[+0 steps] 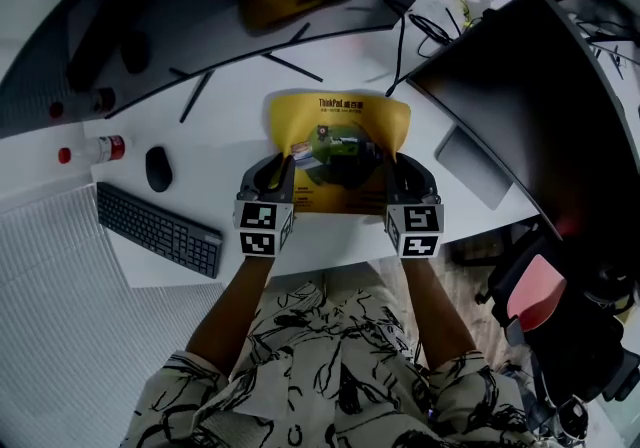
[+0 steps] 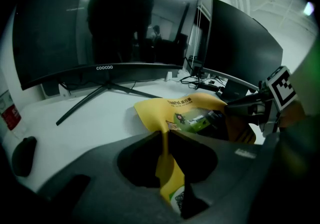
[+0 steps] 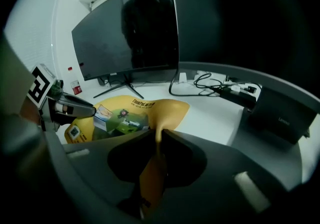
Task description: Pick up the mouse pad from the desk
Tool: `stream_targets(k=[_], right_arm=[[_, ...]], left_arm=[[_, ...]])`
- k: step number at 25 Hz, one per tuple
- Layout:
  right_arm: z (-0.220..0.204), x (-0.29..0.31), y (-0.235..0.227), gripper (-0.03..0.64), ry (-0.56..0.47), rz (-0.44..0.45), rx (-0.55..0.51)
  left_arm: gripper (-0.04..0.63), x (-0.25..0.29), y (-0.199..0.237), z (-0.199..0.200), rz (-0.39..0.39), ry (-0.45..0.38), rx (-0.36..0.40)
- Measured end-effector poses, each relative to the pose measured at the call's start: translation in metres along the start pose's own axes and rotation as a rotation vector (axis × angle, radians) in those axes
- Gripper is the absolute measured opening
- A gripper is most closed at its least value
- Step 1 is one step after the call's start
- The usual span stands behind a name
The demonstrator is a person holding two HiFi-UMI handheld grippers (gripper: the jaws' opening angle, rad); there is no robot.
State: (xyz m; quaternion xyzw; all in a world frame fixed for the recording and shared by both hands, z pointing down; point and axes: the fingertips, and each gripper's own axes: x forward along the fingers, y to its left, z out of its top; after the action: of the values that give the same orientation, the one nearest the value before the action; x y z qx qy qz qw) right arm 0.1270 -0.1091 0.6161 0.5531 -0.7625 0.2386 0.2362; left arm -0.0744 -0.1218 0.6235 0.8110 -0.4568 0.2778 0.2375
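Both grippers hold the yellow pad (image 1: 338, 151) over the white tabletop (image 1: 220, 101), close in front of me. The left gripper (image 1: 284, 164) is pinched tight on the pad's left edge and the right gripper (image 1: 394, 164) on its right edge. Each gripper view shows the jaws nearly together, with the thin yellow sheet squeezed between them. The pad bows between the two grips, printed face up. I cannot tell whether its far edge touches the tabletop. A keyboard (image 1: 160, 229) and a mouse (image 1: 158, 168) lie to the left, well apart from the pad. A dark monitor (image 1: 520, 101) stands at right.
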Motion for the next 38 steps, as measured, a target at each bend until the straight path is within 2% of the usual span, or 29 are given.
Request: stream_targets(k=[12,17,26,35,38], right_arm=[[0.067,-0.025,0.004,0.063,-0.154,0.000,-0.006],[0.098,-0.050,0.006,0.064,-0.224,0.011,-0.028],[0.163,-0.099,0.018,0.063,-0.388,-0.004,-0.060],[0.216,-0.152,0.027,0.063,-0.541,-0.019,-0.094],[0.247,-0.181,0.030,0.063,-0.594,-0.014,-0.103]], left_arm=[[0.066,-0.037,0.003,0.068,0.018,-0.164,0.035],[0.067,-0.066,-0.002,0.099,0.029,-0.239,0.050],[0.067,-0.123,-0.007,0.162,0.043,-0.416,0.121],[0.066,-0.178,-0.016,0.215,0.031,-0.577,0.170],[0.066,-0.207,-0.023,0.247,0.039,-0.620,0.193]])
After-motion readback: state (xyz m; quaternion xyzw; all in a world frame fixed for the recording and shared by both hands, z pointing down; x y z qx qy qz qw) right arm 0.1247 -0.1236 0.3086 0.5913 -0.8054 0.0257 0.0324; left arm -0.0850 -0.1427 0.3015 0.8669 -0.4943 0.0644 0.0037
